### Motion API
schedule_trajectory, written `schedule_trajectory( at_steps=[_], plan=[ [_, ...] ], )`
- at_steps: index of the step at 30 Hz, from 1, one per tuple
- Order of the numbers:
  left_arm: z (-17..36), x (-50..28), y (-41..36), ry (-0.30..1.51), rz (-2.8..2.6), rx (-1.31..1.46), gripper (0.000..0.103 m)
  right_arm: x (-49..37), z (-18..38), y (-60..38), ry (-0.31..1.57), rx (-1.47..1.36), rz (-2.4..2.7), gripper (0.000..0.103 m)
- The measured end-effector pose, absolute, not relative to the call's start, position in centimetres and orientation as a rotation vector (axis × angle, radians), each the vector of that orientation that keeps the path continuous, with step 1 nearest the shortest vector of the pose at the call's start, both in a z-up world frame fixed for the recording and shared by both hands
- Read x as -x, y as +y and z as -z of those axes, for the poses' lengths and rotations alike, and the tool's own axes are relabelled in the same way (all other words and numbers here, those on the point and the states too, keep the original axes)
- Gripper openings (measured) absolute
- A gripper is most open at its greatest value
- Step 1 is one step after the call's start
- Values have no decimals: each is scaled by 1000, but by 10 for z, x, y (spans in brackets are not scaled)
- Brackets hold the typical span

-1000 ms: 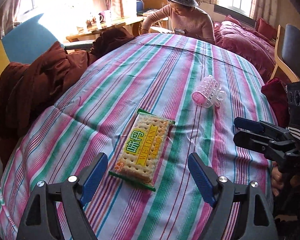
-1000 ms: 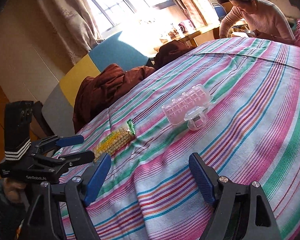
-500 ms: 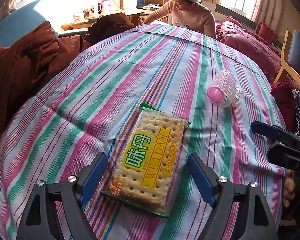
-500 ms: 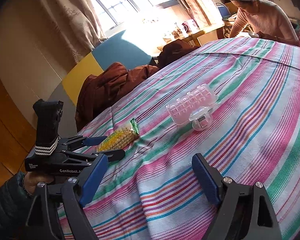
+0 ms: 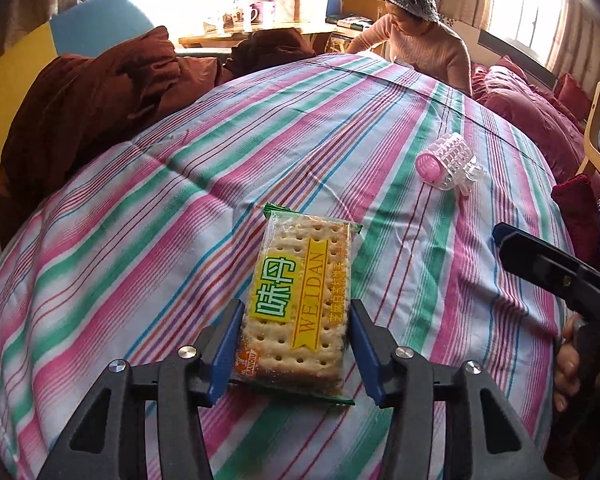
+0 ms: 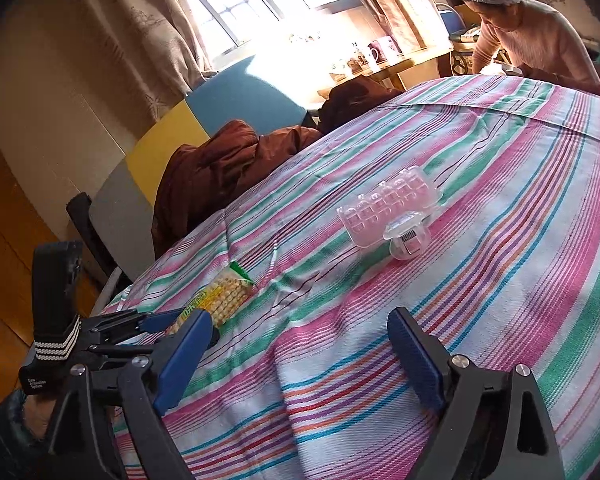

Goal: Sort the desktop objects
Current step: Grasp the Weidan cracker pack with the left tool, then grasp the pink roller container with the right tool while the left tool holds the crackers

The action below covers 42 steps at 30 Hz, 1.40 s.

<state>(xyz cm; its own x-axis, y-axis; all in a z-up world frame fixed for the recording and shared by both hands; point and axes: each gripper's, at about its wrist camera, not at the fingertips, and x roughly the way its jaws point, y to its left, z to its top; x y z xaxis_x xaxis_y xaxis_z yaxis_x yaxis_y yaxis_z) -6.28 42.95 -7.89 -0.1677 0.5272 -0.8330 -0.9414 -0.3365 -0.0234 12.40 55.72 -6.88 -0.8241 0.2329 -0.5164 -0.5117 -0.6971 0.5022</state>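
Observation:
A cracker packet (image 5: 300, 304) with a yellow and green label lies on the striped cloth (image 5: 180, 208). My left gripper (image 5: 294, 344) has closed onto its near end, with a blue pad against each long side. In the right wrist view the same packet (image 6: 224, 298) pokes out from the left gripper (image 6: 160, 322) at the cloth's left edge. A clear pink hair roller with a clip (image 5: 446, 164) lies further back on the right. My right gripper (image 6: 300, 360) stands open over the cloth, nothing between its fingers, with the roller (image 6: 388, 210) a little ahead of it.
A brown heap of fabric (image 5: 92, 112) lies along the left side of the cloth. A person in a pink sweater (image 5: 424, 48) bends over at the far end. Maroon bedding (image 5: 532, 116) and a wooden chair (image 5: 594, 132) border the right side.
My left gripper moved forward over the cracker packet and narrowed from wide open until its pads met the packet's sides. The right gripper stayed open and barely shifted.

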Motion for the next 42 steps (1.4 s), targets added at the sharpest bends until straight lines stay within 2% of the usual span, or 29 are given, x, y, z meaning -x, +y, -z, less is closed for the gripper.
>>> schedule_trajectory(
  at_steps=[8,16,25,37,40,42],
  plan=[
    [76,35,367,557,-1829,985,52,-120,68,557,911,624,-2526,98],
    [75,13,314,479,-1876,964,52,-122,64,561,936,670,-2533,96],
    [78,14,296,370,-1880,947,52,-108,28,589,609,768,-2412,96],
    [81,22,291,269,-1852,977,53,-53,47,628,376,1133,-2298,97],
    [82,23,290,253,-1844,984,54,-51,52,627,354,1158,-2286,90],
    [82,24,290,244,-1841,989,54,-52,54,625,353,1161,-2285,69]
  ],
)
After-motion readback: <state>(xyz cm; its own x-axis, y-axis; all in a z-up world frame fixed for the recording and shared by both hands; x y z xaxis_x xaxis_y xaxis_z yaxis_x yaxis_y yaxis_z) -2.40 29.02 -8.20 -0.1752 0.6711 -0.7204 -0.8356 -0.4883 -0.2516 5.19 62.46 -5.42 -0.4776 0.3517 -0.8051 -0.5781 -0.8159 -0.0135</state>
